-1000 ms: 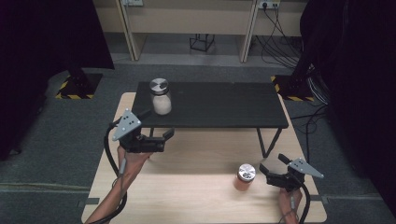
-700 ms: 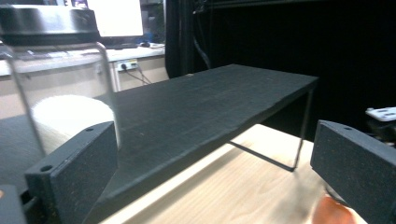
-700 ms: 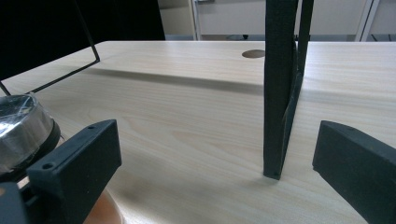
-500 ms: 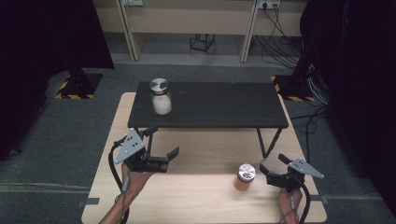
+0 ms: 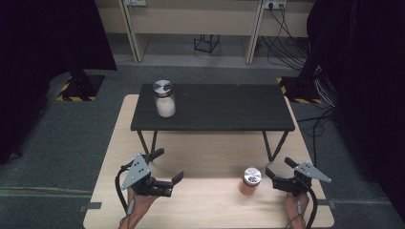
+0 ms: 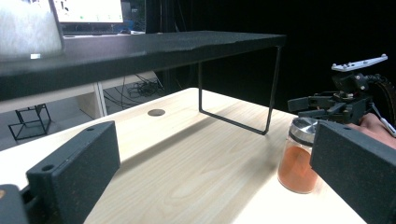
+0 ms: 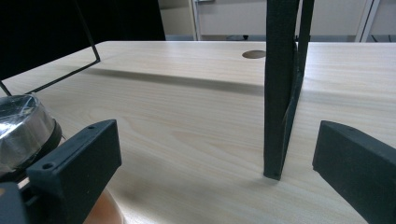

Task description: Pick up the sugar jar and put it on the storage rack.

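Pale wooden table (image 5: 210,164) carries an orange-filled jar (image 5: 250,181). Beside it, the right gripper (image 5: 279,172) gapes empty, as does the left gripper (image 5: 167,168). A careless jaw could probably topple it.

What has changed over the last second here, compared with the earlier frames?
The left gripper has pulled back from beside the white jar on the black shelf, toward the person, and now hangs low over the wooden table, jaws open and empty. The white jar, the orange jar and the open right gripper beside it stayed put.
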`<state>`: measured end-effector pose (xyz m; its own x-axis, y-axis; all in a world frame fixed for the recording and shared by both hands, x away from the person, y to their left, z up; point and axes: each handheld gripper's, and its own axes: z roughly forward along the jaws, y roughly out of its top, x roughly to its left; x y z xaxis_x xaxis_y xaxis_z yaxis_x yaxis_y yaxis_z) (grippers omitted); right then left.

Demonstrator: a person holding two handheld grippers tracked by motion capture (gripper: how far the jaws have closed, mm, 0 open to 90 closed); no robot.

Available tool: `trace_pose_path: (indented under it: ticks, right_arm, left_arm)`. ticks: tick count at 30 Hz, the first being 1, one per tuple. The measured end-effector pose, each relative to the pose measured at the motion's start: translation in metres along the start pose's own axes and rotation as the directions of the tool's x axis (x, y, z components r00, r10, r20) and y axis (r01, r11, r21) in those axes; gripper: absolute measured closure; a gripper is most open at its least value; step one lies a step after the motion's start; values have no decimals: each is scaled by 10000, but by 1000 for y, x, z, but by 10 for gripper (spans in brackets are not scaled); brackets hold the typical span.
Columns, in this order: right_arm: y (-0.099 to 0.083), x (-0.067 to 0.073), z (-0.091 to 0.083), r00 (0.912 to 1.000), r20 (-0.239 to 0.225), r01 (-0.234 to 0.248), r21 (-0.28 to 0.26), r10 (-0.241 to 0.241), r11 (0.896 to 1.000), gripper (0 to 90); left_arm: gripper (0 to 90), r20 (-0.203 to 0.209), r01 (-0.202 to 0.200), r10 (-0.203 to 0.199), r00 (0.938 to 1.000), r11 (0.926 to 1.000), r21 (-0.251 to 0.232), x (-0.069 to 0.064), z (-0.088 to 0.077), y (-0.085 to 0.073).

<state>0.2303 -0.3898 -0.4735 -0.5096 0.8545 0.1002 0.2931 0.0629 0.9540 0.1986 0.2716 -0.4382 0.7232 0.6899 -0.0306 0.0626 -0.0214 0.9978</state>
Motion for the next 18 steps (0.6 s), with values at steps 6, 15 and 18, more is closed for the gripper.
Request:
trace_pose_path:
  ticks: [6, 15, 18]
  right_arm:
    - [0, 0, 0, 10000, -2, 14, 10, -14, 10000, 11]
    - [0, 0, 0, 10000, 10, 14, 9, -14, 10000, 11]
    - [0, 0, 0, 10000, 10, 5, 9, -5, 10000, 11]
  left_arm:
    - [9, -75, -152, 153, 9999, 9999, 75, -3, -4, -12]
    - [9, -5, -374, 374, 9993, 9989, 291, -8, -3, -27]
    - [9, 49, -384, 383, 9993, 9989, 283, -9, -3, -33]
